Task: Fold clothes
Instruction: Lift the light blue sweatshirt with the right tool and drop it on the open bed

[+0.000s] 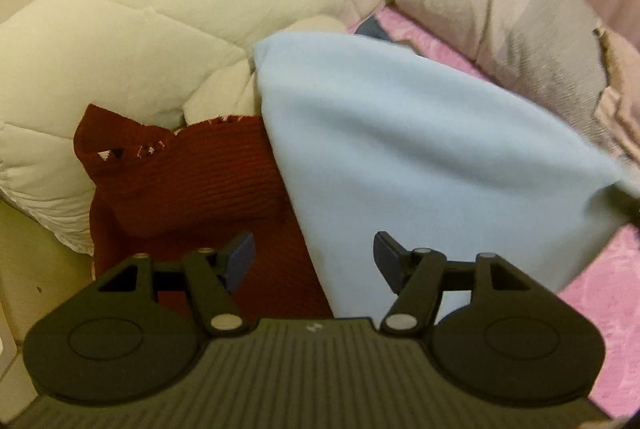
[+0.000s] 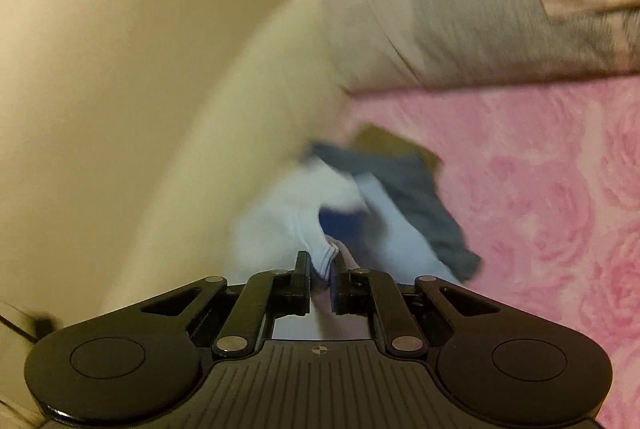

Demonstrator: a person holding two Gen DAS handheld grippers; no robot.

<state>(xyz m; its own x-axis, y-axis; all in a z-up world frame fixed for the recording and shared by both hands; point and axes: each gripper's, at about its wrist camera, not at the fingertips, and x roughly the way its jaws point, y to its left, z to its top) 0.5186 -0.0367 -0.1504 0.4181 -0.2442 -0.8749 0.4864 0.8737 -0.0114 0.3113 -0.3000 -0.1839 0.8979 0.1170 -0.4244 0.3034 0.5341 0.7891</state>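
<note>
A light blue garment point(image 1: 420, 165) hangs stretched in front of my left gripper point(image 1: 314, 261), which is open and empty just below its lower edge. A dark red knit sweater point(image 1: 192, 189) lies crumpled to the left on the bed. In the right wrist view my right gripper point(image 2: 322, 269) is shut on a ribbed edge of the light blue garment point(image 2: 324, 257), which trails blurred ahead of it. A dark grey-blue piece of clothing point(image 2: 420, 197) lies beyond on the pink sheet.
A pink floral bedsheet point(image 2: 540, 189) covers the bed. A cream quilted duvet point(image 1: 140, 29) is bunched at the left and back. A beige-grey pillow point(image 1: 500, 1) lies at the far right, and it also shows in the right wrist view point(image 2: 460, 9).
</note>
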